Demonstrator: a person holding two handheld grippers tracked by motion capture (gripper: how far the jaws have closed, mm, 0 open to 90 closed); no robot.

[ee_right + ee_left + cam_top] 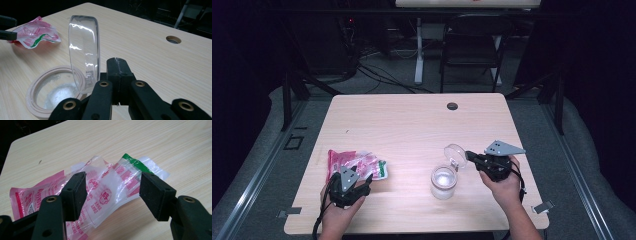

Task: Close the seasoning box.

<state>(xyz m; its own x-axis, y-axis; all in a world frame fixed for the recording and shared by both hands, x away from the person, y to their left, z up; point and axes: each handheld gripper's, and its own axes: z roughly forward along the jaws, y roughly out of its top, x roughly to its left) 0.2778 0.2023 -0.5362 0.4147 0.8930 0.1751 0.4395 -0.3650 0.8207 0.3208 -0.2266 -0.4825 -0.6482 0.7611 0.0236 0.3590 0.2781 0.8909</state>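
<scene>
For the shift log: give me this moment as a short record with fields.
surface: light wooden table with a cable hole
left gripper: open, fingers either side of the clear red-printed plastic bags
bags: lying in a loose pile at the table's left front
right gripper: shut, beside the jar's clear lid
lid: swung up, standing on edge
jar: clear, pinkish rim, open, looks empty
</scene>
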